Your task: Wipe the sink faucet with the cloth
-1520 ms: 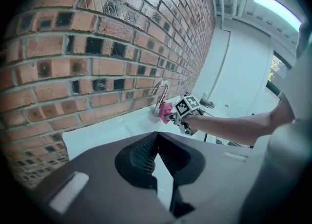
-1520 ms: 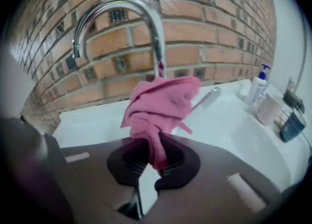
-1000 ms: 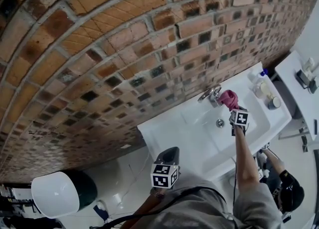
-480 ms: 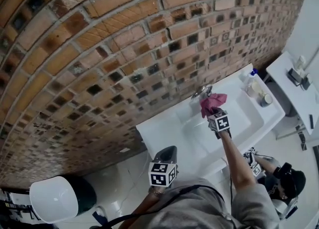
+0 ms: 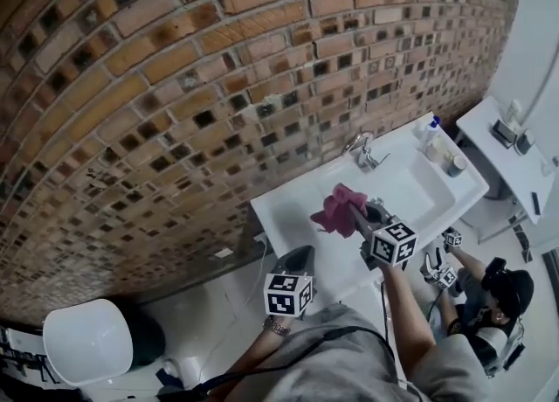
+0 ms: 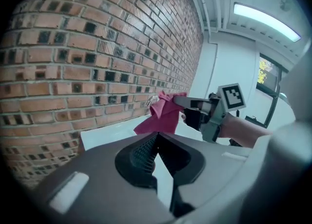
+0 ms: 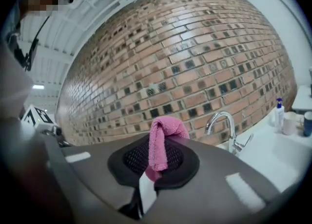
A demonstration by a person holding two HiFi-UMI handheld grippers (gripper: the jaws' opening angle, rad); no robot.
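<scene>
A chrome faucet (image 5: 362, 150) stands at the back of the white sink (image 5: 410, 183), against the brick wall; in the right gripper view the faucet (image 7: 225, 129) is right of the jaws. My right gripper (image 5: 354, 210) is shut on a pink cloth (image 5: 336, 209) and holds it in the air over the sink's left counter, well short of the faucet. That cloth (image 7: 162, 143) hangs folded between the jaws. My left gripper (image 5: 295, 264) sits low by my body, shut and empty. From the left gripper view, the cloth (image 6: 163, 113) and right gripper (image 6: 183, 102) are ahead.
A blue-topped bottle (image 5: 430, 133) and small cups (image 5: 454, 164) stand at the sink's right end. A white side table (image 5: 515, 160) with small items is further right. A person (image 5: 485, 304) crouches on the floor at lower right. A white and black bin (image 5: 87, 339) stands at lower left.
My right gripper has pulled the pink cloth away from the faucet, moving left and toward me. The faucet now stands uncovered. The left gripper has hardly moved.
</scene>
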